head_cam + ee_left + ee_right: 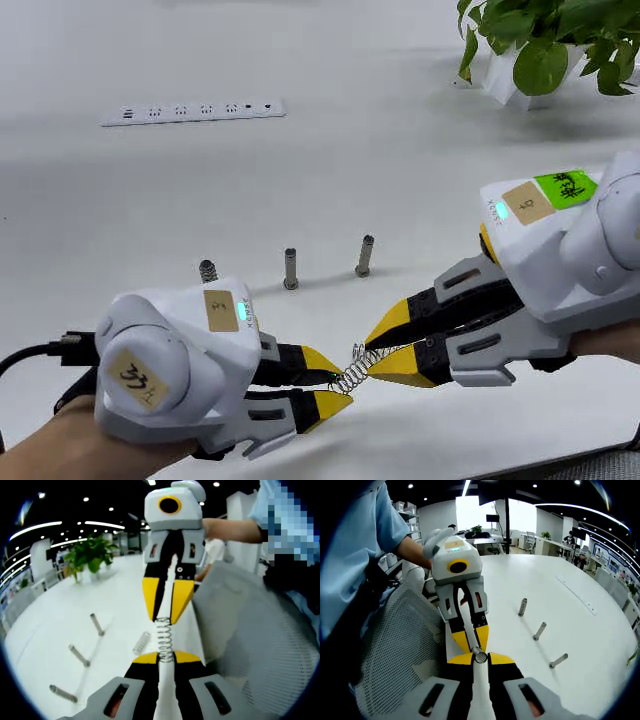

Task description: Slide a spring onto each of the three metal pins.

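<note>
A small metal spring (350, 370) hangs in the air between my two grippers, one end in each. My left gripper (338, 385) is shut on its near end (164, 652). My right gripper (374, 356) is shut on the other end (479, 654). Three upright metal pins stand in a row behind them. The left pin (208, 270) carries a spring (522, 607). The middle pin (290, 268) and the right pin (365, 255) are bare. A loose spring (141, 643) lies on the white table (400, 170) beside the grippers.
A white power strip (193, 111) lies at the back left. A potted plant (545, 40) stands at the back right. The table's front edge (560, 462) runs just under my right gripper, with a mesh chair (405, 640) beyond it.
</note>
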Demonstrator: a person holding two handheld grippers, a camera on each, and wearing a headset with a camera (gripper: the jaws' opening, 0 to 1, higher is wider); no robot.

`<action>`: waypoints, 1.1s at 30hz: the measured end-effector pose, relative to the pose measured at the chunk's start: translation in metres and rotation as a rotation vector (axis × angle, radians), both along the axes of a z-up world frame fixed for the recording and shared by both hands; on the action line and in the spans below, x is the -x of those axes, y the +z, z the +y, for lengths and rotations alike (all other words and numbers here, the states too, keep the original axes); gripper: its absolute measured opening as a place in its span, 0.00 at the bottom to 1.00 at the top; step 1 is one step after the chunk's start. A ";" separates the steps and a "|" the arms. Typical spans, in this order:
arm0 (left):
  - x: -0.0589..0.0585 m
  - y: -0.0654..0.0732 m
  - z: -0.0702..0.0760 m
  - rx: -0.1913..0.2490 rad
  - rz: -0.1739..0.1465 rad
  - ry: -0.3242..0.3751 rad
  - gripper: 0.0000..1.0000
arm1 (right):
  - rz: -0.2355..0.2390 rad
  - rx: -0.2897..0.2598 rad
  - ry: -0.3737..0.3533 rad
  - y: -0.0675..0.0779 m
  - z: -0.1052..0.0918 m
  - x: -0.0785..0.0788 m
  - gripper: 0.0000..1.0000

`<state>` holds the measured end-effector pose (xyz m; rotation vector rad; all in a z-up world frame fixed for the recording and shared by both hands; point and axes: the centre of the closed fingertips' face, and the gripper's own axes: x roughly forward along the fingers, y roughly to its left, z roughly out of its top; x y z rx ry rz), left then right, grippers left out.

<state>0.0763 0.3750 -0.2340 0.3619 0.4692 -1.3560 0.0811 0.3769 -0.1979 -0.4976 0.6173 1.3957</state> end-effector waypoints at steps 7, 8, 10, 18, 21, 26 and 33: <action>0.002 0.000 -0.001 0.003 0.001 -0.007 0.10 | -0.003 0.006 0.013 0.000 -0.002 0.003 0.21; 0.002 0.000 -0.001 0.004 0.001 -0.008 0.10 | -0.003 0.008 0.017 0.000 -0.002 0.003 0.23; 0.003 0.000 -0.002 0.004 0.001 -0.009 0.10 | -0.003 0.012 0.022 0.000 -0.003 0.004 0.23; 0.007 0.002 -0.007 0.014 -0.005 -0.031 0.10 | 0.037 0.046 0.073 -0.009 0.001 0.010 0.22; 0.007 0.003 -0.009 0.021 -0.003 -0.032 0.10 | 0.060 0.055 0.075 -0.013 0.002 0.011 0.22; 0.008 0.004 -0.011 0.026 -0.004 -0.035 0.10 | 0.092 0.065 0.078 -0.018 0.003 0.012 0.18; 0.009 0.005 -0.012 0.027 -0.007 -0.041 0.10 | 0.102 0.076 0.085 -0.021 0.002 0.014 0.16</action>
